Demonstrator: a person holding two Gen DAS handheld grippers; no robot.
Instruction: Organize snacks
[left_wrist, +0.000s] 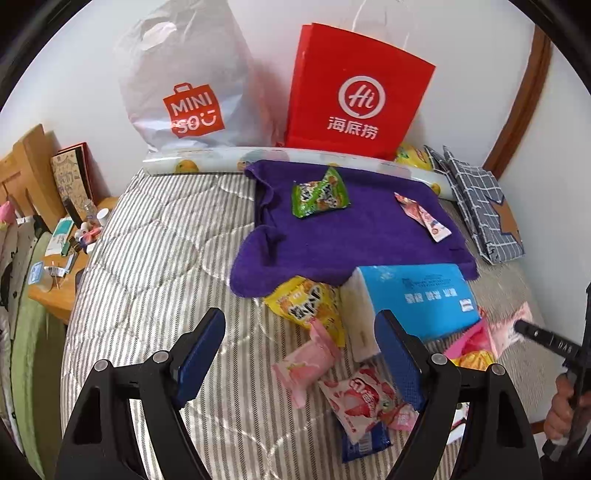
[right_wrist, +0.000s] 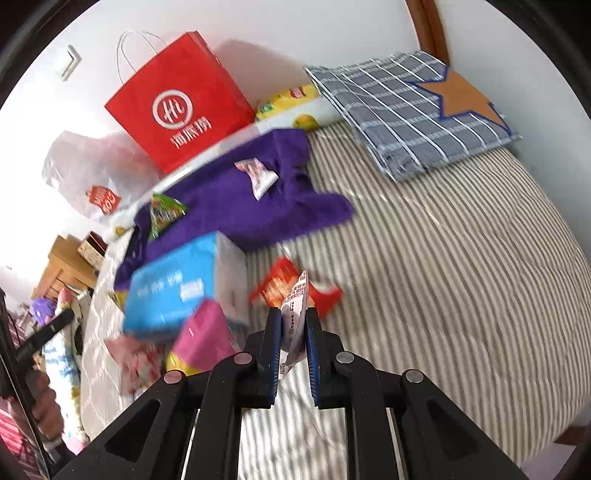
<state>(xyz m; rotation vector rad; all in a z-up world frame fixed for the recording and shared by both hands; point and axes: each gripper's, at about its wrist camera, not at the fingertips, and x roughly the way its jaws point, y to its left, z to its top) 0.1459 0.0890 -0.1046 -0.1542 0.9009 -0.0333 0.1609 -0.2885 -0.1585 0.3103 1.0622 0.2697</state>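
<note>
Right tongs (right_wrist: 291, 325) pinching crinkly foil packet (right_wrist: 295, 295) (red-printed)

I'm seeing the matte black plastic left gripper (left_wrist: 299, 354) showing blue textured pads (left_wrist: 201, 356), silver round screws and triangular cutouts. I'm seeing the matching black right gripper (right_wrist: 291, 330) wearing blue pads (right_wrist: 311, 343) too, bare-skinned hand (left_wrist: 565, 413) gripping its handle.
</note>
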